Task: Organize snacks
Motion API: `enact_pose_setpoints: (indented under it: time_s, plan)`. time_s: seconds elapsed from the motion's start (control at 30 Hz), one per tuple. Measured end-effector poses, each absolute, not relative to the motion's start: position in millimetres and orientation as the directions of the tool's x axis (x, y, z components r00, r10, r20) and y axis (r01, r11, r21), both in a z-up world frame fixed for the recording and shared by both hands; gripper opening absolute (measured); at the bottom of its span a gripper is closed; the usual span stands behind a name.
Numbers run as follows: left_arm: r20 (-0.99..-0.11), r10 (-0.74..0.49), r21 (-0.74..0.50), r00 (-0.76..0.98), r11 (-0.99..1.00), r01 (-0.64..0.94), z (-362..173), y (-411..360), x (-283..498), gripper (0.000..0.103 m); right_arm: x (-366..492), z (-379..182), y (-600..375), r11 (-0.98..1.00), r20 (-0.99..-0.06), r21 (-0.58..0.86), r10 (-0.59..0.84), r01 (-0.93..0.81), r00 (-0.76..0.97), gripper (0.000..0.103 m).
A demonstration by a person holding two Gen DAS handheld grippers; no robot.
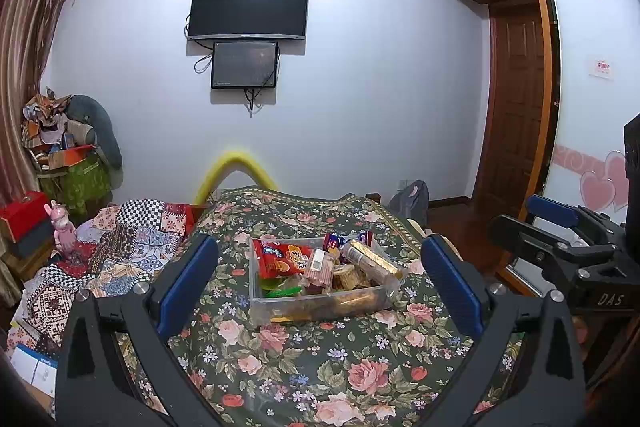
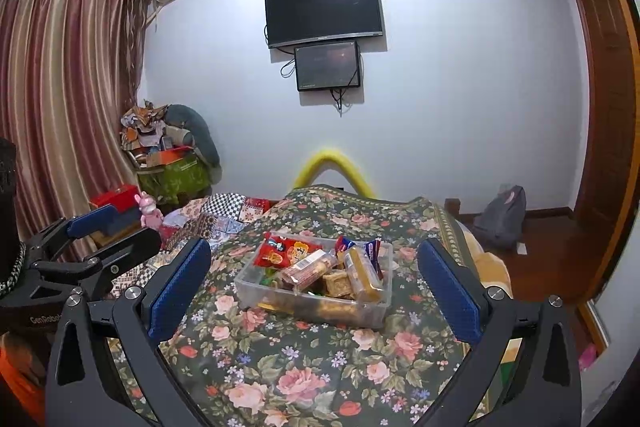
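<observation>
A clear plastic box [image 1: 280, 303] full of snacks sits on the floral bedspread [image 1: 304, 367]. Inside are a red snack bag [image 1: 282, 258], a pink wafer pack [image 1: 320, 267] and a long biscuit roll [image 1: 374, 261]. My left gripper [image 1: 320, 283] is open and empty, held back from the box with the box framed between its blue pads. My right gripper [image 2: 314, 283] is open and empty too, also short of the box [image 2: 256, 291]. Each gripper shows at the edge of the other's view: the right one [image 1: 560, 227], the left one [image 2: 100, 227].
The bed ends ahead at a yellow padded rail [image 1: 236, 167]. Patchwork cloths [image 1: 120, 247] and a pink rabbit toy [image 1: 64, 231] lie to the left. A grey backpack [image 2: 502, 215] sits on the wooden floor to the right, near a wardrobe [image 1: 516, 99].
</observation>
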State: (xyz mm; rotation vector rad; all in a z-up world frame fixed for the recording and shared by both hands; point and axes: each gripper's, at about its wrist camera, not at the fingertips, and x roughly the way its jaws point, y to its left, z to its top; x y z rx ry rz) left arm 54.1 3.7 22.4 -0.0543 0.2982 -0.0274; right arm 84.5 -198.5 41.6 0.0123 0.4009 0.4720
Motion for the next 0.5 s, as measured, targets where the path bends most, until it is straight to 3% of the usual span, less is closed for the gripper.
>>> enact_pose_setpoints:
  time_s: [0.5]
  plan:
    - [-0.293, -0.05, -0.061, 0.955, 0.998, 0.033, 24.4, 6.1, 52.7, 0.103, 84.1, 42.5, -200.5, 0.895, -0.374, 0.113, 0.441, -0.431, 0.816, 0.103]
